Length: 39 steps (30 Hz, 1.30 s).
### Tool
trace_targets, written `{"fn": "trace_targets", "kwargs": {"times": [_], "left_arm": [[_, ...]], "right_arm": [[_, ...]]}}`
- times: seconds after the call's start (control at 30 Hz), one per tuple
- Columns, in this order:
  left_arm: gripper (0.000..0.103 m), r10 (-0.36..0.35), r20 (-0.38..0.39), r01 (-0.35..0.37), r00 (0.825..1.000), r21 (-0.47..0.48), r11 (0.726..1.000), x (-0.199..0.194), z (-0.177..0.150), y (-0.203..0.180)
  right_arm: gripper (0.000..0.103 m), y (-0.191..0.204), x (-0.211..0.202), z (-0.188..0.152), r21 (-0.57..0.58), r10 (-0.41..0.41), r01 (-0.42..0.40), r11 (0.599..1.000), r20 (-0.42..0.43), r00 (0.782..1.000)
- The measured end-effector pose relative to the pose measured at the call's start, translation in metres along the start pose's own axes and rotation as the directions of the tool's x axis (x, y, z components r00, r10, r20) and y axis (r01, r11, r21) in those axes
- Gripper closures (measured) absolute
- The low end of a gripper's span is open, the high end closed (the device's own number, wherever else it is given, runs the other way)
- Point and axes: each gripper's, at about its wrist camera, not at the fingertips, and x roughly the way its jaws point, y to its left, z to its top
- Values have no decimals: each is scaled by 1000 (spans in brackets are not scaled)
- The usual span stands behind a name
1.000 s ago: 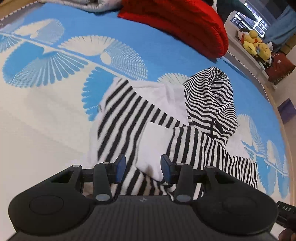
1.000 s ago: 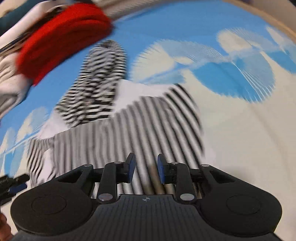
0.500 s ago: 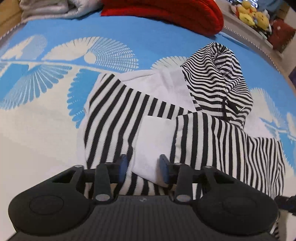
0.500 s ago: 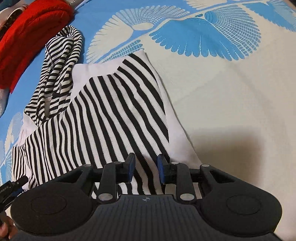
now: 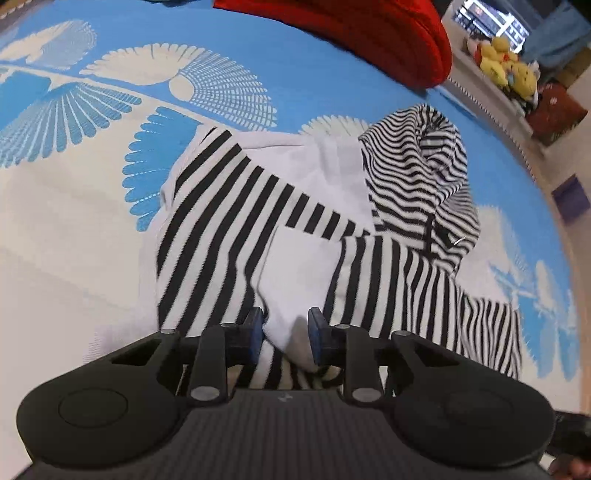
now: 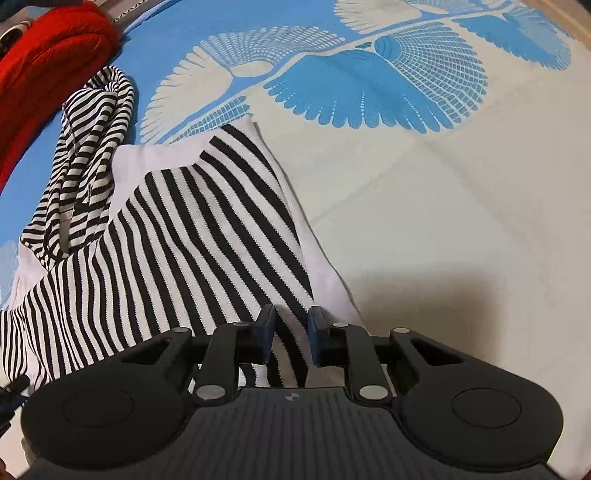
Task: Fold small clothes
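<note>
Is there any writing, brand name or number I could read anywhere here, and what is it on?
None readable.
Small pale emblem on the left claw's black housing: too small to read.
Same emblem on the right claw's housing: too small.
Striped hoodie, red garment, bedspread: no text.

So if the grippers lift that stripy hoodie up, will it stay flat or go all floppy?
Probably floppy: the black-and-white striped knit hoodie already lies in soft folds, its hood crumpled. It likely drapes down from wherever it is pinched. The left gripper is closing around a white fold, so the cloth seems thin and easy to bunch.
</note>
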Motion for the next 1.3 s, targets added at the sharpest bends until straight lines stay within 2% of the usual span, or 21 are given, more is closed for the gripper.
{"fn": "trace_targets", "kwargs": {"times": [0.1,0.13,0.17,0.27,0.33,0.43,0.5,0.6,0.67,0.7,0.77,0.83,0.87,0.93,1.0,1.07,1.1,1.13,1.23,1.3], "left_arm": [[79,6,11,-6,1000,-6,1000,-1,2,0],[93,16,20,-16,1000,2,1000,-3,2,-1],[97,30,32,-31,999,17,999,-6,4,-3],[97,40,63,-42,997,22,999,-23,7,-7],[97,-18,84,17,996,14,1000,-45,7,-11],[97,7,121,-11,993,34,999,-76,-1,-14],[97,26,95,-28,995,21,999,-80,-9,-8],[97,61,-12,-61,998,-29,998,-60,-15,7],[96,96,-15,-96,995,9,995,-54,-13,6],[96,113,17,-113,993,40,993,-57,-12,1],[91,79,66,-86,995,105,991,-62,-9,-11],[90,57,78,-69,995,155,986,-64,-12,-19],[90,50,74,-63,996,176,982,-62,-13,-22],[89,56,16,-58,998,238,970,-46,-17,-27],[82,119,-64,-98,991,274,957,-21,-25,-27],[80,163,-108,-122,981,309,943,-5,-30,-25],[79,166,-97,-128,981,316,940,-6,-30,-26],[77,158,-77,-127,984,312,942,-10,-28,-26],[59,115,-8,-107,993,307,946,-23,-22,-29],[57,136,23,-136,990,310,941,-24,-21,-32]], "right_arm": [[84,1,3,0,-1,-4,4,1000,-5,1000],[84,1,3,0,-1,-5,5,1000,-7,1000],[84,1,3,1,-1,-6,6,1000,-8,1000],[84,2,4,2,-2,-11,11,1000,-12,1000],[84,3,4,3,1,-13,13,1000,-14,1000],[84,3,3,4,1,-16,16,1000,-15,1000],[84,2,3,5,1,-21,21,1000,-9,1000],[85,-1,4,6,-8,-42,42,999,8,999],[85,-3,4,6,-9,-95,95,995,27,995],[85,-5,4,6,-4,-128,128,992,36,991],[82,-12,2,8,40,-129,127,991,28,991],[80,-6,-12,7,37,-114,111,993,86,990],[79,2,-20,6,1,-86,87,996,134,987],[79,20,-27,2,-100,-8,26,995,175,985],[77,29,-18,-3,-168,32,-9,986,130,991],[75,27,4,-8,-167,3,0,986,20,1000],[75,22,14,-10,-141,-16,12,990,-26,1000],[76,20,16,-12,-126,-10,7,992,-17,1000],[75,28,5,-8,-160,-13,17,987,23,1000],[75,28,-3,-5,-154,13,-6,988,41,999]]}}
